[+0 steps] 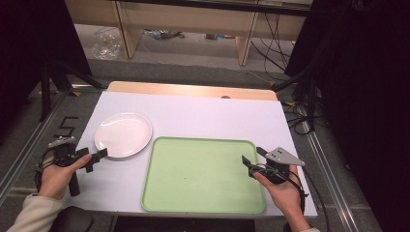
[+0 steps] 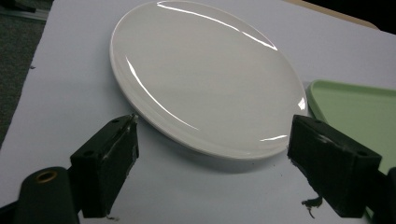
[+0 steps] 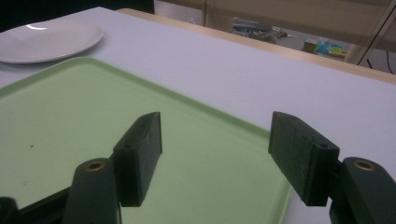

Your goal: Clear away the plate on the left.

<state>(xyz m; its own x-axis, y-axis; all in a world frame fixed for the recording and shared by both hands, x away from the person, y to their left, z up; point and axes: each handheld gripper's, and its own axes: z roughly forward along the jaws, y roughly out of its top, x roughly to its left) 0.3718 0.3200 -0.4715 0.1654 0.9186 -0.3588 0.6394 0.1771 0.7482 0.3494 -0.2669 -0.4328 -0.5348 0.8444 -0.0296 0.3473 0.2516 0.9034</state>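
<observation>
Left hand-held gripper [image 2: 212, 154], jaws wide apart and empty, sits just before the white plate [image 2: 205, 70].

a single dark numeral, "5", stands on the grey floor [image 1: 29, 140] left of the table [image 1: 203, 108]; no other text, label or brand can be read.
</observation>
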